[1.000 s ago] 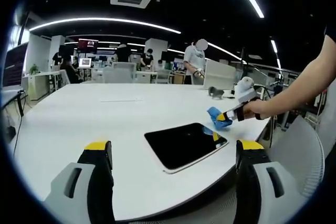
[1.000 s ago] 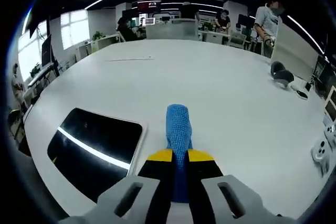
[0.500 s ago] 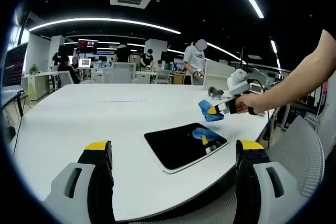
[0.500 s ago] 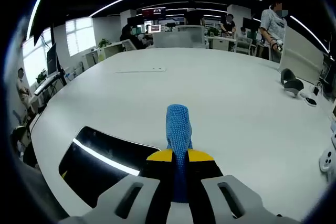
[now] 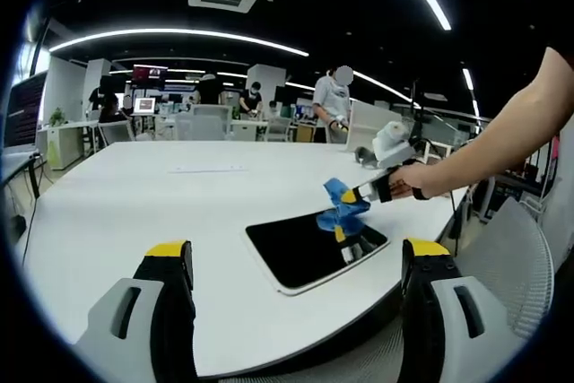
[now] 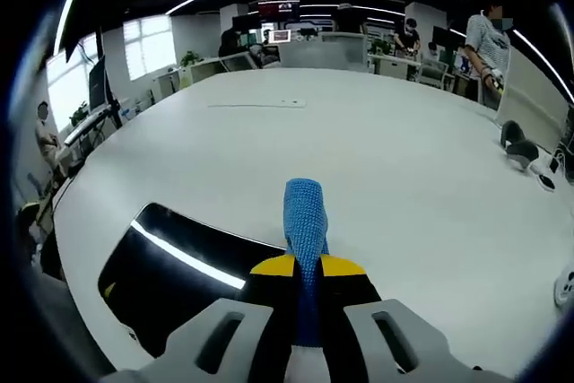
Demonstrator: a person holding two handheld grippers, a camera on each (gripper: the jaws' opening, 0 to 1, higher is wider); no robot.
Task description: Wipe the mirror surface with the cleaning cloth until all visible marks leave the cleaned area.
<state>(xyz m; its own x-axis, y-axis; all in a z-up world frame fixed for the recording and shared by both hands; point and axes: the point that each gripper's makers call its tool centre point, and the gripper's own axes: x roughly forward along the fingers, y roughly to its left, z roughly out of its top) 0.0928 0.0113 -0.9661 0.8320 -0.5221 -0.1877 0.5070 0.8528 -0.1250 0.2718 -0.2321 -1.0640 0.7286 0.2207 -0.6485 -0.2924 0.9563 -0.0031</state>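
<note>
A dark rectangular mirror [image 5: 309, 250] with a pale rim lies flat on the white table [image 5: 161, 195], near its front edge. In the right gripper view the mirror [image 6: 179, 280] sits at lower left, reflecting a ceiling light strip. My right gripper [image 6: 307, 268] is shut on a blue cleaning cloth [image 6: 305, 221] that sticks out past its yellow tips. In the left gripper view that right gripper [image 5: 357, 193] hangs over the mirror's far right corner with the cloth [image 5: 339, 199] dangling just above the glass. My left gripper [image 5: 296, 262] stands open in front of the table edge, holding nothing.
A person's bare arm [image 5: 502, 132] reaches in from the right. A dark headset [image 6: 522, 152] lies far right on the table. A pale mesh chair [image 5: 516, 257] stands at the right edge. People and desks [image 5: 215, 118] fill the background office.
The right gripper has carried the blue cloth leftward from beside the mirror to above its far right corner. The left gripper has stayed put and open.
</note>
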